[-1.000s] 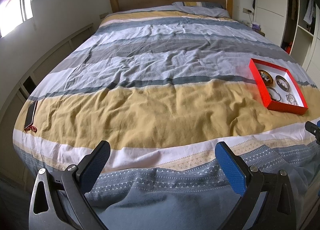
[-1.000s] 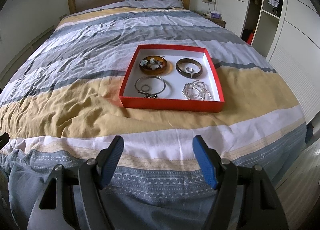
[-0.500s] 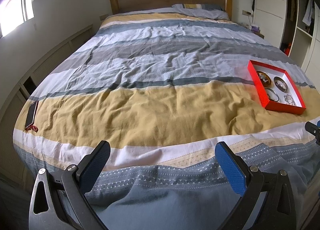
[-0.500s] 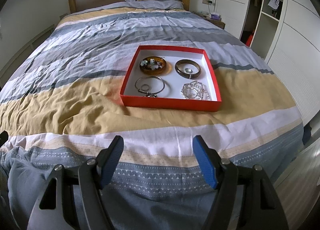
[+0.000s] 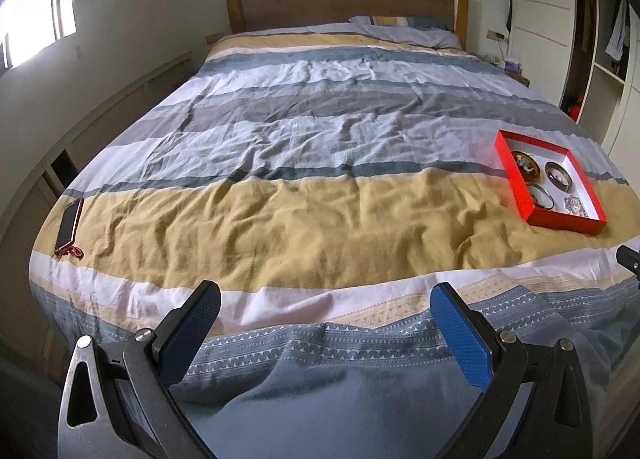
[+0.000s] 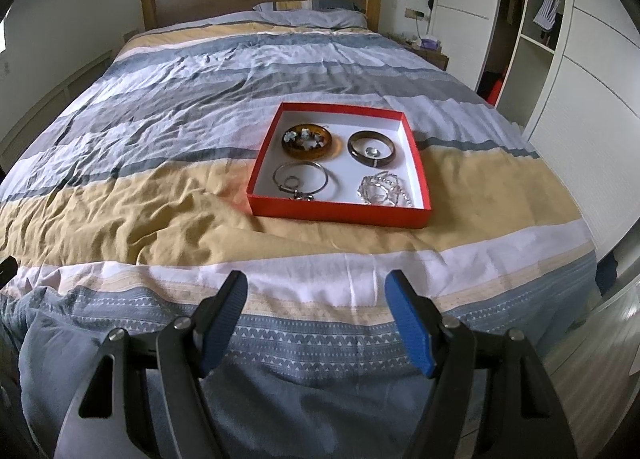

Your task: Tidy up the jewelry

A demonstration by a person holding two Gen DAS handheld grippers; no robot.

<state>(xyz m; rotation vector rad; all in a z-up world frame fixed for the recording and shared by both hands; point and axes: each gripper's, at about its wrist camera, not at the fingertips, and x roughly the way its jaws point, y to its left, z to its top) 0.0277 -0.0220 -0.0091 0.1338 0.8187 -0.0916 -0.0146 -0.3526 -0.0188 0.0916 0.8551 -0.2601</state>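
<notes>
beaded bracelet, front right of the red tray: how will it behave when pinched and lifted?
The beaded bracelet lies in a loose, irregular heap, so it will probably sag and dangle. Its glossy small beads may slip between pads. It looks light; the red tray likely stays put.

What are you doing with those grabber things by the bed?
A person holds a grabber in each hand at the foot of the bed. Both the left gripper and right gripper are open and hold nothing. On the blanket sits a red box with an amber bangle, a dark bangle, a silver bangle and a beaded bracelet. Nothing is being touched.
</notes>
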